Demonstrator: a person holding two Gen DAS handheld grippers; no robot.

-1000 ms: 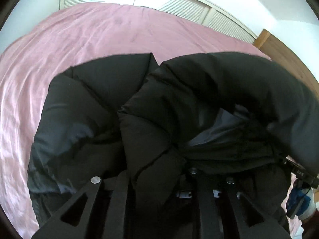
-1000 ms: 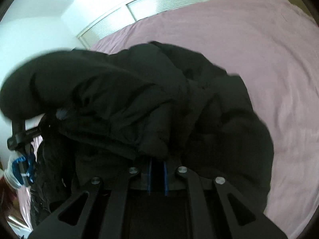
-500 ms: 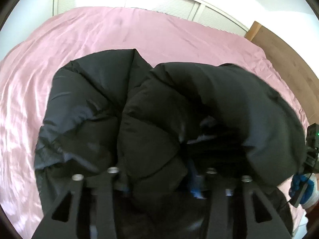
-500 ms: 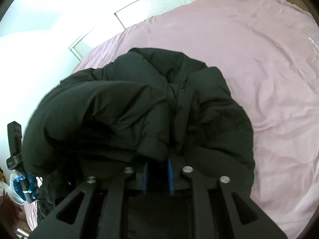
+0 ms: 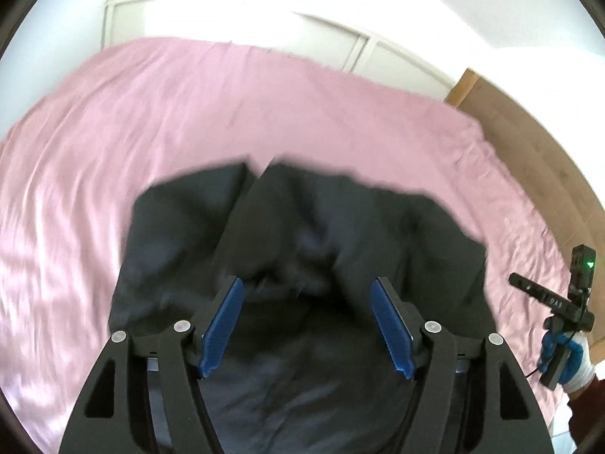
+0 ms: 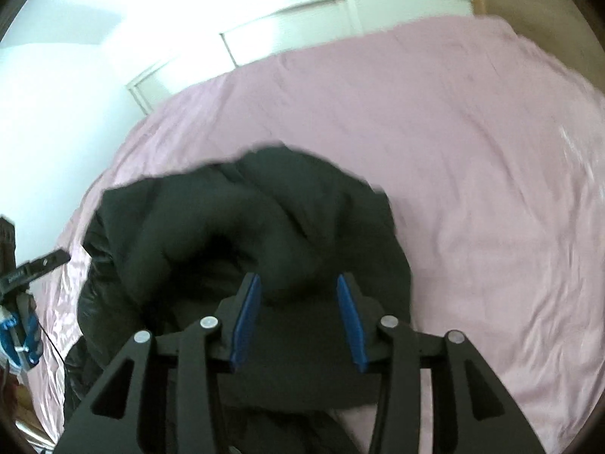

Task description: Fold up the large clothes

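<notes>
Pink bedsheet [image 5: 264, 113] is carrying the folded black puffer jacket [image 5: 302, 234]; left gripper [image 5: 306, 325] and right gripper [image 6: 298, 321], jaws just opening and empty above it, are evidently releasing the fold.

You have a creased pink bedsheet [image 5: 159, 125] covering the bed, white louvred closet doors [image 6: 287, 26] behind its far edge, and a wooden headboard [image 5: 529, 143] along one side.

left wrist: close, angled down over jacket [image 5: 302, 249] | right wrist: same | shared: jacket, pink bed [image 5: 189, 113]
</notes>
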